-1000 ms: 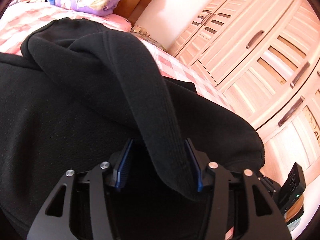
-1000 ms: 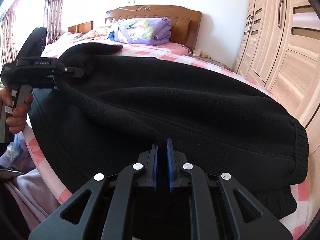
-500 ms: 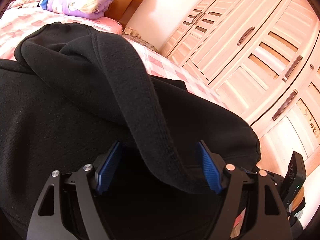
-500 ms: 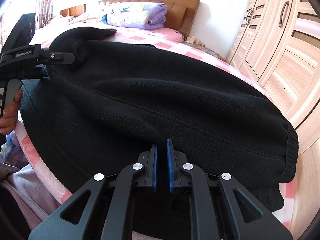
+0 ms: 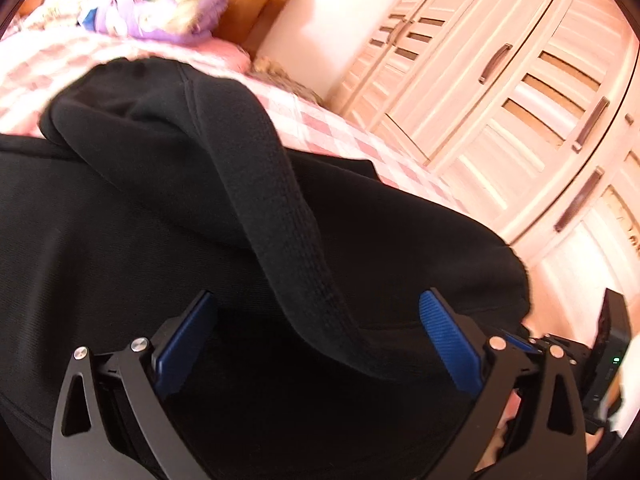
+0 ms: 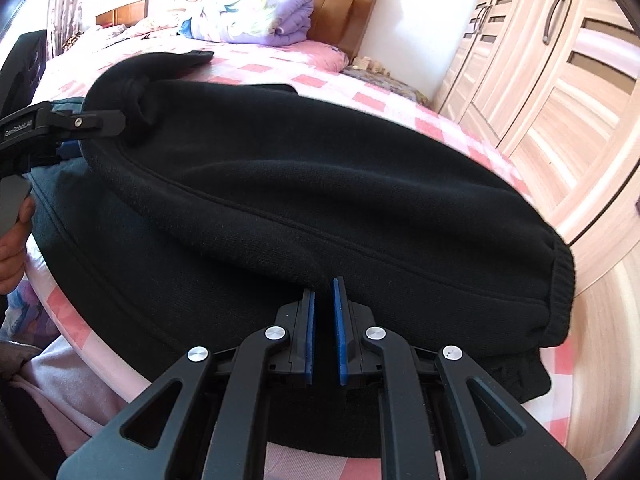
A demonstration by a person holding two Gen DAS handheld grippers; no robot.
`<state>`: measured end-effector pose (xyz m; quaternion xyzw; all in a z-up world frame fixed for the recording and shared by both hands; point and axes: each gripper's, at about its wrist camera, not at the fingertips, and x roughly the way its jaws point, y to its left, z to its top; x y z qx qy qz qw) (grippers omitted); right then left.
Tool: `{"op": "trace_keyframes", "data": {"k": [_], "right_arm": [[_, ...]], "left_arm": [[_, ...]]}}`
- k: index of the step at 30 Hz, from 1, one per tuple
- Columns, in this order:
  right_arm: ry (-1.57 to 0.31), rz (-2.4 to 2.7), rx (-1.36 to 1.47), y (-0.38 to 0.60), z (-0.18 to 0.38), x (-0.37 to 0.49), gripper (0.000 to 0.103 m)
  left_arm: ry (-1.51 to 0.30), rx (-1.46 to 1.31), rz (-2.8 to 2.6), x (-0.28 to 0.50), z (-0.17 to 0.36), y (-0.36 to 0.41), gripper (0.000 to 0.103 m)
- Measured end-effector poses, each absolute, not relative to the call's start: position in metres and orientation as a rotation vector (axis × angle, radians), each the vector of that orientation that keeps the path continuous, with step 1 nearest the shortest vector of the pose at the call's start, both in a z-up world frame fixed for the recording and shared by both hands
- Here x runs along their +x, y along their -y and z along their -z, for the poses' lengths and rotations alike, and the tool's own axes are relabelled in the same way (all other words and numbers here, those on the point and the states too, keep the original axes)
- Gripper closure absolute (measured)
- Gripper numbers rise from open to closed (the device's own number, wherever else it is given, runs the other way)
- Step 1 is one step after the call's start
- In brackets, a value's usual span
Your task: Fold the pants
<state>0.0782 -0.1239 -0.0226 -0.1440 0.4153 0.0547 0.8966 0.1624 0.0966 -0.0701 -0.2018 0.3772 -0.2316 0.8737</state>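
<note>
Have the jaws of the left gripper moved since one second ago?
Yes. The left gripper is opening; its pads have spread away from the pants waistband lying between them.

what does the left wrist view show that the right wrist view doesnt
Only the left wrist view shows the left hand-held gripper head on: its jaws are opening, with the pants' ribbed band lying between the pads, unpressed. Only the right wrist view shows the right hand-held gripper shut on a fold of the pants, the ribbed cuff and the person's hand. Both show the black pants, pink checked bed, purple quilt, headboard and wardrobe.
</note>
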Motion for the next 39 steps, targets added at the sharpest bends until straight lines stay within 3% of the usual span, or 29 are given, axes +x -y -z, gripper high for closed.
{"op": "trace_keyframes", "data": {"k": [6, 17, 18, 20, 23, 25, 28, 29, 30, 31, 32, 33, 35, 37, 39], "right_arm": [[-0.825, -0.079, -0.297, 0.120, 0.010, 0.071, 0.092], [-0.732, -0.065, -0.223, 0.129, -0.012, 0.062, 0.092], [-0.729, -0.067, -0.221, 0.129, -0.011, 0.062, 0.092], [-0.728, -0.073, -0.210, 0.129, -0.010, 0.061, 0.092], [-0.733, -0.085, -0.198, 0.131, -0.003, 0.060, 0.092], [-0.732, -0.094, -0.188, 0.132, 0.001, 0.060, 0.092], [-0.744, -0.101, -0.145, 0.134, 0.010, 0.062, 0.092], [-0.741, -0.109, -0.127, 0.136, 0.012, 0.062, 0.091], [-0.742, -0.114, -0.115, 0.137, 0.014, 0.062, 0.091], [-0.746, -0.118, -0.101, 0.139, 0.015, 0.062, 0.090], [-0.751, -0.124, -0.084, 0.141, 0.017, 0.061, 0.089], [-0.755, -0.134, -0.067, 0.142, 0.018, 0.060, 0.088], [-0.768, -0.163, -0.033, 0.148, 0.019, 0.057, 0.078], [-0.756, -0.190, -0.001, 0.154, 0.018, 0.049, 0.018], [-0.694, -0.235, 0.040, 0.163, 0.013, 0.036, 0.015]], "left_arm": [[-0.828, -0.538, 0.643, 0.160, 0.061, -0.097, 0.002], [-0.905, -0.511, 0.642, 0.178, 0.071, -0.078, 0.004], [-0.900, -0.507, 0.640, 0.179, 0.070, -0.077, 0.008], [-0.895, -0.493, 0.617, 0.178, 0.069, -0.075, 0.040], [-0.900, -0.504, 0.588, 0.181, 0.069, -0.076, 0.061], [-0.905, -0.525, 0.581, 0.183, 0.069, -0.080, 0.065], [-0.931, -0.561, 0.596, 0.189, 0.068, -0.086, 0.065], [-0.935, -0.572, 0.601, 0.191, 0.067, -0.089, 0.060], [-0.936, -0.590, 0.608, 0.191, 0.067, -0.093, 0.052], [-0.932, -0.621, 0.605, 0.192, 0.066, -0.101, 0.032], [-0.923, -0.647, 0.596, 0.191, 0.065, -0.108, 0.021], [-0.905, -0.682, 0.587, 0.190, 0.063, -0.118, 0.021], [-0.881, -0.722, 0.575, 0.186, 0.059, -0.134, 0.018], [-0.861, -0.746, 0.541, 0.182, 0.055, -0.147, 0.015], [-0.859, -0.746, 0.499, 0.177, 0.052, -0.155, 0.015]]}}
